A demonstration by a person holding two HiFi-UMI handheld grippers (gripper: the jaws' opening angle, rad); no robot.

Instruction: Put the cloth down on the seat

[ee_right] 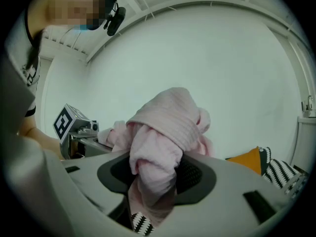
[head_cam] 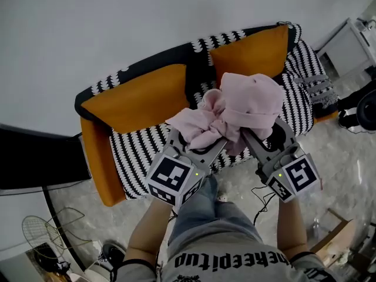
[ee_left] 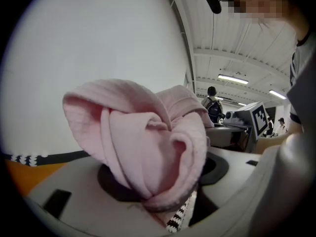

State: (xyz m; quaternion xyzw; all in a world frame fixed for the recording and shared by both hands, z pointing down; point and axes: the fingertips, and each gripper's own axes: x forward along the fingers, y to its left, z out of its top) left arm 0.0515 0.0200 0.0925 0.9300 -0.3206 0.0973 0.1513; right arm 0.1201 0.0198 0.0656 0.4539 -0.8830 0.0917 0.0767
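Observation:
A bunched pink cloth (head_cam: 235, 111) hangs in the air above the sofa seat (head_cam: 141, 151), which has a black-and-white zigzag cover. My left gripper (head_cam: 197, 138) is shut on the cloth's left part, and the folds (ee_left: 148, 147) bulge up out of its jaws. My right gripper (head_cam: 254, 135) is shut on the right part, with the cloth (ee_right: 160, 137) draped over its jaws. Both grippers stand close together over the seat's front edge.
Two orange cushions (head_cam: 141, 96) (head_cam: 252, 50) lean on the sofa's back against a white wall. A grey fringed throw (head_cam: 317, 87) lies on the right arm. A black panel (head_cam: 35, 160) stands to the left, a white cabinet (head_cam: 349, 43) at the right. Cables (head_cam: 261, 201) lie on the marble floor.

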